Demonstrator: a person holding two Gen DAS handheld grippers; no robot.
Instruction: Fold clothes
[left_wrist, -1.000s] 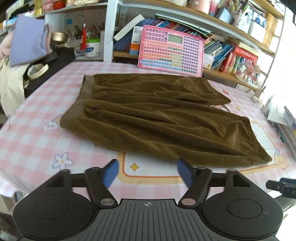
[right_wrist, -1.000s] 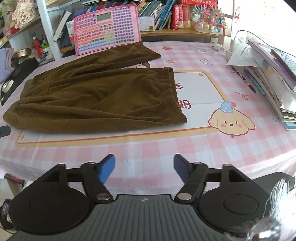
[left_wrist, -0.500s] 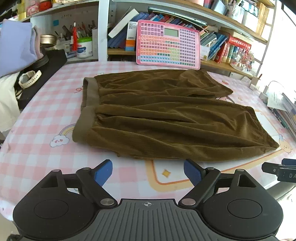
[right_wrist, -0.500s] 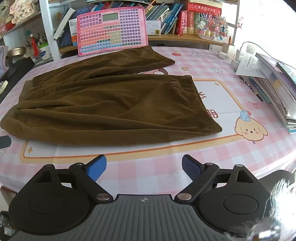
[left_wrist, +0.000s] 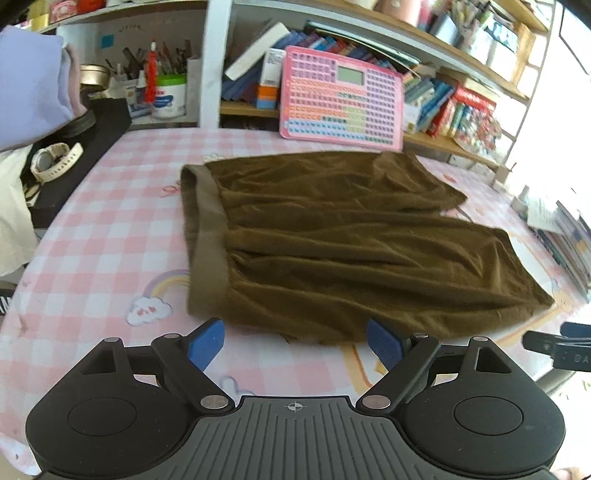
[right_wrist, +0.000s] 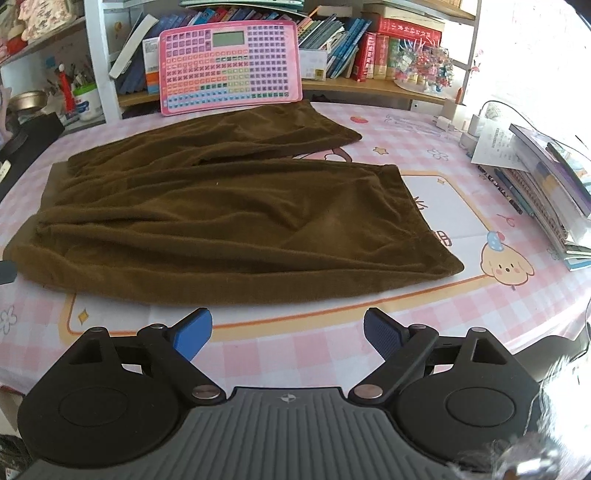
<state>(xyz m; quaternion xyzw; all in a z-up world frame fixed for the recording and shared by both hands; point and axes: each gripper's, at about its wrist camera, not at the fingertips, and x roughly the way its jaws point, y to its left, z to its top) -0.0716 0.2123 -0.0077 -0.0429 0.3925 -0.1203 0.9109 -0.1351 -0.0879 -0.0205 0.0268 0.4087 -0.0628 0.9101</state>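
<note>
A pair of brown corduroy trousers (left_wrist: 351, 243) (right_wrist: 229, 218) lies spread flat on the pink checked tablecloth (left_wrist: 110, 236), waistband to the left and both legs running right. My left gripper (left_wrist: 295, 341) hovers open at the near edge, just in front of the waistband corner, with nothing between its blue pads. Nothing sits between the fingers of my right gripper (right_wrist: 288, 334) either; it stands open in front of the near leg, short of the hem corner (right_wrist: 454, 266). Neither gripper touches the cloth.
A pink keyboard toy (right_wrist: 229, 62) leans against the bookshelf behind the trousers. Stacked books and papers (right_wrist: 546, 184) line the right edge of the table. A black box with a white watch (left_wrist: 55, 162) sits at the left, with pale clothes beside it.
Both grippers have slid sideways along the near table edge and their jaws stand wider. The left view now faces the waistband, the right view faces the leg hems. The trousers lie unmoved.
</note>
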